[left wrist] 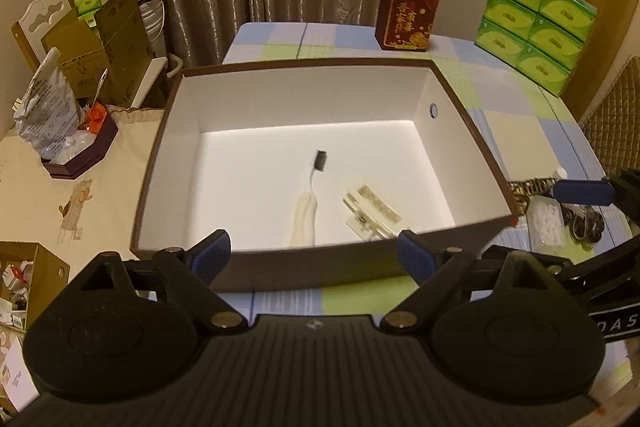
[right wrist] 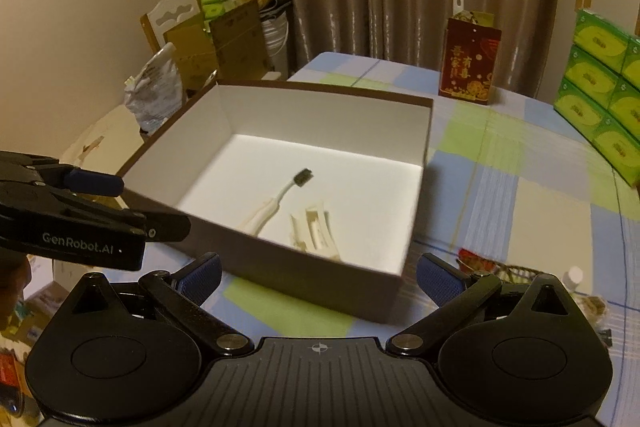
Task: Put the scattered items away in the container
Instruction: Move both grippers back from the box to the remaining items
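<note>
A brown box (left wrist: 160, 147) with a white inside stands on the checked tablecloth, also in the right wrist view as the box (right wrist: 424, 163). Inside it lie a white toothbrush (left wrist: 310, 195) with a dark head and a cream hair clip (left wrist: 372, 213); the right wrist view shows the same toothbrush (right wrist: 276, 201) and clip (right wrist: 314, 227). My left gripper (left wrist: 314, 259) hangs open over the box's near wall with nothing between its fingers. My right gripper (right wrist: 318, 277) is open and empty too, near the box's front right corner. Scattered items (left wrist: 560, 211) lie right of the box, partly hidden.
A red gift bag (left wrist: 408, 17) stands at the table's far edge and a stack of green tissue packs (left wrist: 532, 23) at the far right. A dark tray with a bag and cartons (left wrist: 76, 143) sits left of the box. A chair back (left wrist: 616, 115) is at the right.
</note>
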Available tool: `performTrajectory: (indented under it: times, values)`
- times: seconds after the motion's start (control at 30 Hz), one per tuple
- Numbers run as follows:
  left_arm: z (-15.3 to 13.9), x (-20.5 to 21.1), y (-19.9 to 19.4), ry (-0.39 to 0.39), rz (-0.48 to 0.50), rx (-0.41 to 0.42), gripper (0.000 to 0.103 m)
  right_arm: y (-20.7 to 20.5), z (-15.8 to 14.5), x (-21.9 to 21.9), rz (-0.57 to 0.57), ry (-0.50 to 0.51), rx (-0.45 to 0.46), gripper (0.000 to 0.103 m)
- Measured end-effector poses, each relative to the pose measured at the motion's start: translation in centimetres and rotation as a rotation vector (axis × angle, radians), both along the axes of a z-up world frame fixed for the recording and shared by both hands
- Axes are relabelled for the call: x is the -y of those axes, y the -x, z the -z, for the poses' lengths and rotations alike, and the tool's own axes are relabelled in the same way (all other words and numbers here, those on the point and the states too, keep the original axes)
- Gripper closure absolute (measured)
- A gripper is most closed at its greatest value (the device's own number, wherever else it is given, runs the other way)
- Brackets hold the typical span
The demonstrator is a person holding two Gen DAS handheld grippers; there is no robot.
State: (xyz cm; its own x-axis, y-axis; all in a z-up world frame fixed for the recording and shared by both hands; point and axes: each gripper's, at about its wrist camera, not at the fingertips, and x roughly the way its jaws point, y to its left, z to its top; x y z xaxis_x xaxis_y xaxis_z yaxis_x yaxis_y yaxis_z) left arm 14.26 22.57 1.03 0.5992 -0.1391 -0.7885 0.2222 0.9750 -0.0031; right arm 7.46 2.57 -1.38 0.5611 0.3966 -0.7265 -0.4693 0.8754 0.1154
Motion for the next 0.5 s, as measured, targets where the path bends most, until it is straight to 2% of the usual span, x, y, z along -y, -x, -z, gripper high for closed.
performTrajectory:
  times: [0.5]
  values:
    - [1.5,6.6,3.8,-0.022,0.061,-0.04,0.015,2.3,0.2,9.3,0.098,-0.018,-0.039,0.002]
